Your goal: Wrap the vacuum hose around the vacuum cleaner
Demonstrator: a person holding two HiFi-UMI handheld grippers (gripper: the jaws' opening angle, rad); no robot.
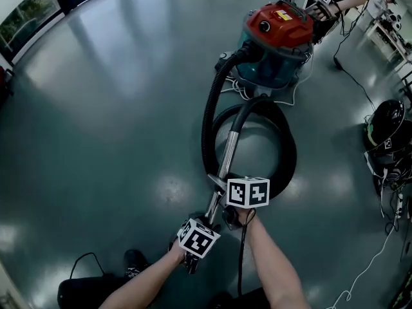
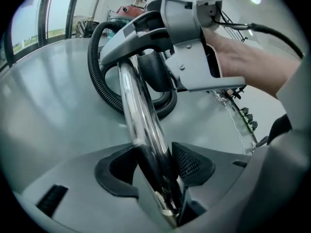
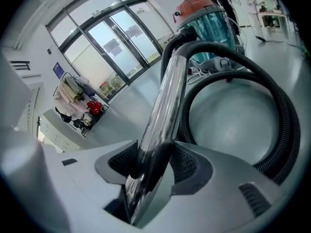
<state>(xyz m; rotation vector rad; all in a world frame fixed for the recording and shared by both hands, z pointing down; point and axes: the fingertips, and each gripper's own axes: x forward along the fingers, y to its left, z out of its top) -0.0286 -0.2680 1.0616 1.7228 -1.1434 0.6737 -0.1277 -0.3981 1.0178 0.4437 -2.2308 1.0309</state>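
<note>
Floor (image 1: 116, 108) of glossy grey fills the head view, with a vacuum cleaner (image 1: 277, 37), red lid over a teal drum, standing at the far side. Its black ribbed hose (image 1: 286, 147) leaves the front of the drum, lies in one wide loop on the floor well short of the machine, and joins a chrome tube (image 1: 225, 163) that slants up toward the person. None of the hose is wound around the drum.

Both tools hold that tube. The left gripper (image 2: 154, 166) has its fingers (image 2: 192, 164) closed on the tube's lower end, the metal filling the gap between the dark ribbed pads. The right gripper (image 3: 154, 161) clamps the same tube just above it, its fingers (image 3: 184, 164) pressed on either side. Seen from the left gripper view, the right hand (image 2: 243, 62) holds its tool just beyond. White cable (image 1: 248, 92) lies beside the vacuum's base.
</note>
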